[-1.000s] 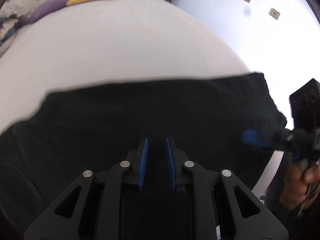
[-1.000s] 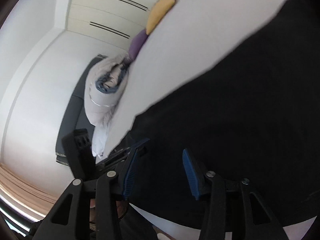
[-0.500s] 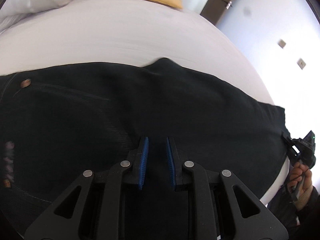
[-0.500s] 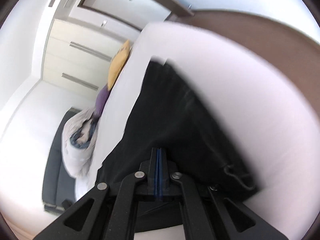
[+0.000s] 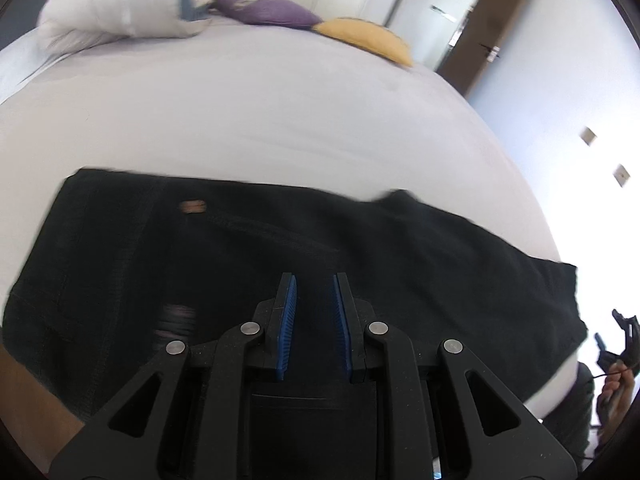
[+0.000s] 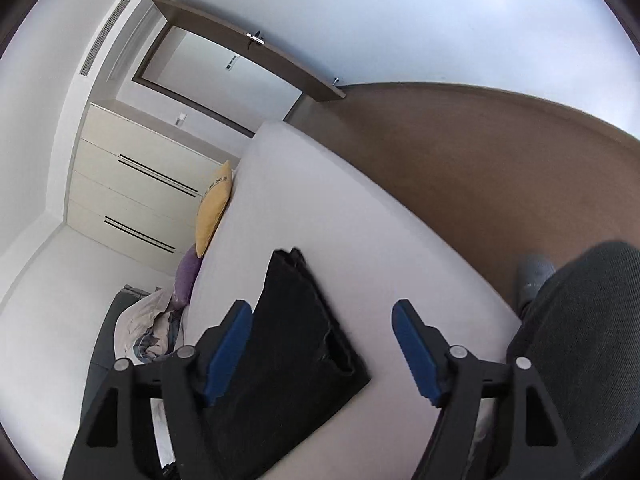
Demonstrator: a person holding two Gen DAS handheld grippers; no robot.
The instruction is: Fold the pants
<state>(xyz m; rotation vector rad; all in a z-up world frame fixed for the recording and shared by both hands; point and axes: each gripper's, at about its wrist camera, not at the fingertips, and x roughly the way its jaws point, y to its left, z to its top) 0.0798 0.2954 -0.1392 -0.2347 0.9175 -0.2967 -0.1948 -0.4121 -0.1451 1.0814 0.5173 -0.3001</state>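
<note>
Surface: bed (image 5: 280, 120) w/ plain white sheet, fills mid frame in left wrist view; runs lower centre to upper mid in right wrist view (image 6: 320, 208).
On it, near edge: black pants (image 5: 240, 260), flat, spread across lower half of frame; lower centre in right wrist view (image 6: 296, 340).
Far end, upper centre: purple cushion (image 5: 272, 12), yellow cushion (image 5: 368, 38) just beside it.
Upper left: bundled white duvet (image 5: 120, 8), beside purple cushion.

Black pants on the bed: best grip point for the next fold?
Likely the leg hem corner of the black pants, approached from the bed's near edge. They lie flat on the bed; that corner sits nearest the open right gripper.
</note>
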